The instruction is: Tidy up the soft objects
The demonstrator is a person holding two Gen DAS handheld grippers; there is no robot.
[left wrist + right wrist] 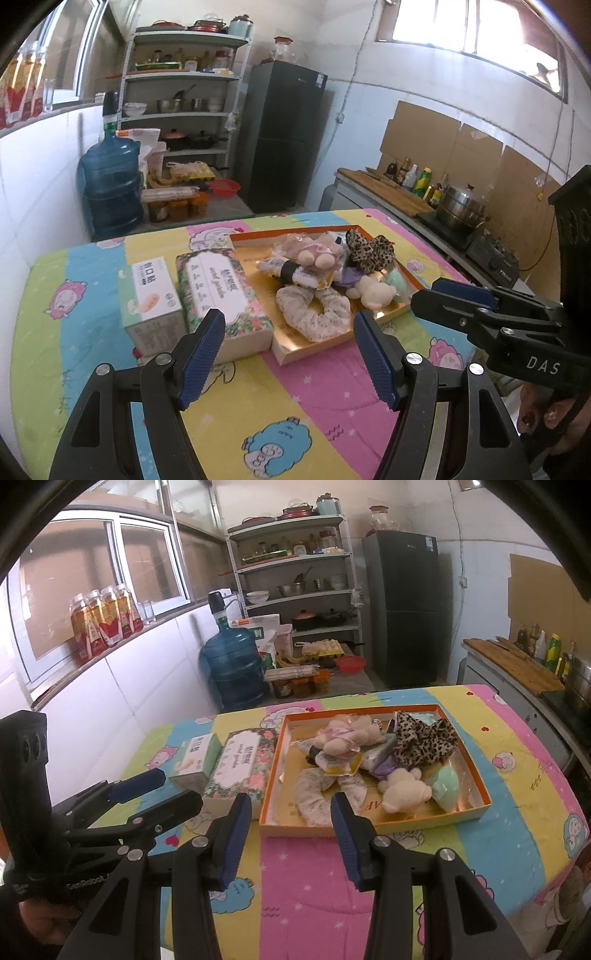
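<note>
1. Orange-rimmed and shallow, the box (373, 825) sits on the surface (314, 886), which is covered with a cartoon-print cloth in pink, yellow, blue and green stripes.
2. Inside the box lie the soft objects: a cream teddy bear (402, 784) near the front, a mint-green pouch (445, 782) just beside it on the right, a leopard-print scrunchie (424, 744) toward the back right, a pale plush toy (351, 733) toward the back, and a speckled fabric headband (321, 794) at the front left.
3. Small sachets (338, 762) lie in the middle of the pile; what they contain I cannot tell.
4. Left of the box, touching its side, lies a floral tissue pack (243, 764), and beside that a small white and green carton (195, 758).
5. Left claw (290, 354) hangs above the surface in front of the tissue pack and the box, jaws spread apart with nothing between them.
6. Right claw (291, 838) hangs in front of the box's near edge, jaws likewise parted and empty.
7. Each claw shows in the other's view, side by side, apart from everything on the surface.
</note>
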